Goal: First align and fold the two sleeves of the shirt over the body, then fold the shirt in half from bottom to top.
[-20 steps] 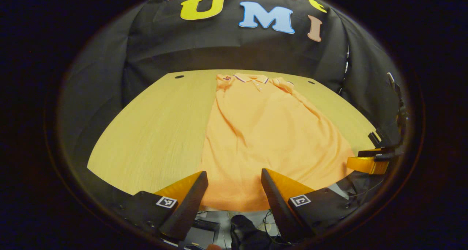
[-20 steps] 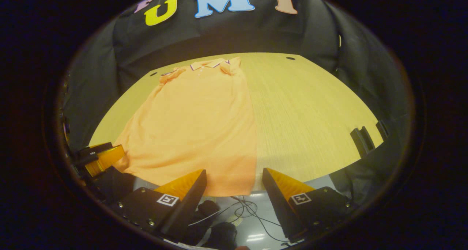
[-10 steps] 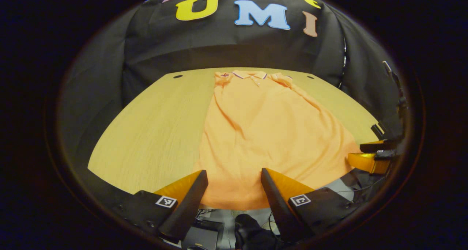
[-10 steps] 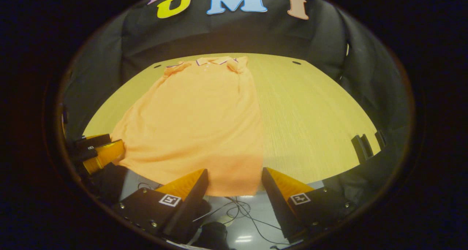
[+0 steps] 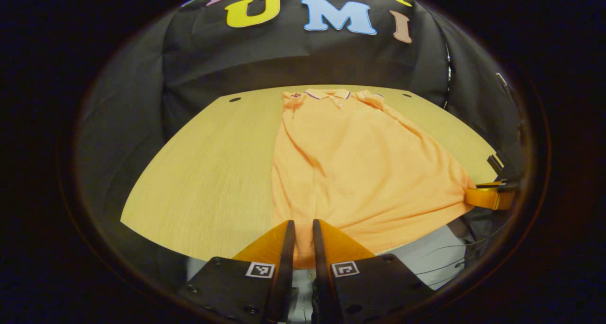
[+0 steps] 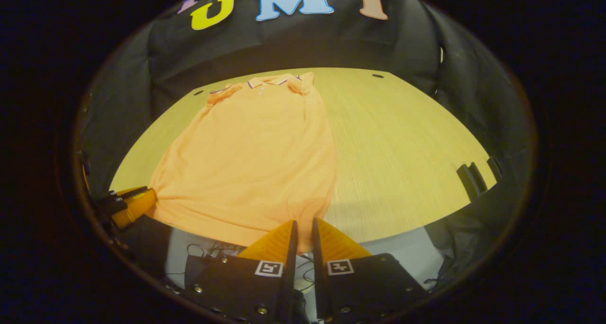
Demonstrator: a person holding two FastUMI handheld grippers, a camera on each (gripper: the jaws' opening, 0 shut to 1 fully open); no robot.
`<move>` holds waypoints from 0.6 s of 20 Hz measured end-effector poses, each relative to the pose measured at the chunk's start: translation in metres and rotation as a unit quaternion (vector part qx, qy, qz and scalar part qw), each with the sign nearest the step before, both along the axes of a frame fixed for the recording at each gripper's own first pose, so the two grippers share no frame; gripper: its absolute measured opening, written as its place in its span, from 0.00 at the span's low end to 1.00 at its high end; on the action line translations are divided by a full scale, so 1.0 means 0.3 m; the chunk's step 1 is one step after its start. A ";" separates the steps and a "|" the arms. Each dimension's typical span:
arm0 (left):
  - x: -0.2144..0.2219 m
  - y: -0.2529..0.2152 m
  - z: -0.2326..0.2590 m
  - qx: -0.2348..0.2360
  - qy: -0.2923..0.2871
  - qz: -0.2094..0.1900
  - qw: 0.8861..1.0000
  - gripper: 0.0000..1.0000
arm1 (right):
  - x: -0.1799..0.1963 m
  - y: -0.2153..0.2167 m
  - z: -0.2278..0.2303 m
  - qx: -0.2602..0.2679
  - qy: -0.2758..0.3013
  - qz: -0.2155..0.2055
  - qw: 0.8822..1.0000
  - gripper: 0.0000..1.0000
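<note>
An orange polo shirt (image 5: 350, 163) (image 6: 255, 153) lies flat on the wooden table (image 5: 203, 172), collar at the far edge, both sleeves folded in over the body. Its hem hangs at the near table edge. My left gripper (image 5: 303, 231) is shut on the hem at the shirt's left bottom corner. My right gripper (image 6: 303, 229) is shut on the hem at the right bottom corner. The cloth bunches slightly toward each grip. In the left gripper view the right gripper (image 5: 490, 197) shows at the far right; in the right gripper view the left gripper (image 6: 130, 205) shows at the far left.
Bare wooden table (image 6: 402, 144) stretches to the outer side of the shirt in each view. Small dark holes (image 5: 235, 99) (image 6: 377, 76) mark the far table corners. Below the near edge lie cables (image 6: 213, 248) on a grey floor. A black bracket (image 6: 468, 177) sits at the table's right edge.
Both grippers went from wide open to shut on the shirt's bottom hem, one at each corner. The hem corners now pinch and pull toward the fingers.
</note>
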State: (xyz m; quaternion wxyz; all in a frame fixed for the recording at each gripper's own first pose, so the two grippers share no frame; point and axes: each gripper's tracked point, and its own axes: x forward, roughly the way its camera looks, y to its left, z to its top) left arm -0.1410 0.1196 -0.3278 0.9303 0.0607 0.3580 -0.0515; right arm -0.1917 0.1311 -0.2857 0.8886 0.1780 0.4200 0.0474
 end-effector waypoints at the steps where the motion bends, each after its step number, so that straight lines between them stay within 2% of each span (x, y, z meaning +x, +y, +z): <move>1: -0.002 0.013 -0.006 0.000 0.003 0.012 1.000 0.19 | 0.002 0.000 0.002 0.003 -0.001 0.004 1.000 0.20; 2: 0.006 0.002 0.002 0.000 0.003 0.012 1.000 0.07 | -0.006 -0.004 -0.014 0.010 0.004 -0.002 1.000 0.20; 3: 0.012 0.001 -0.002 0.001 0.005 0.014 1.000 0.07 | 0.003 -0.001 -0.009 0.019 0.007 -0.003 1.000 0.05; 6: 0.011 0.005 0.006 -0.004 0.009 0.020 1.000 0.07 | -0.005 0.002 0.009 0.048 0.007 0.000 0.999 0.05; 11: 0.025 -0.007 0.069 -0.013 0.007 0.037 0.999 0.07 | 0.037 0.002 0.111 0.089 -0.052 0.021 0.994 0.05; 12: 0.024 -0.013 0.083 -0.013 0.007 0.040 0.999 0.07 | 0.047 -0.006 0.134 0.098 -0.060 0.020 0.993 0.00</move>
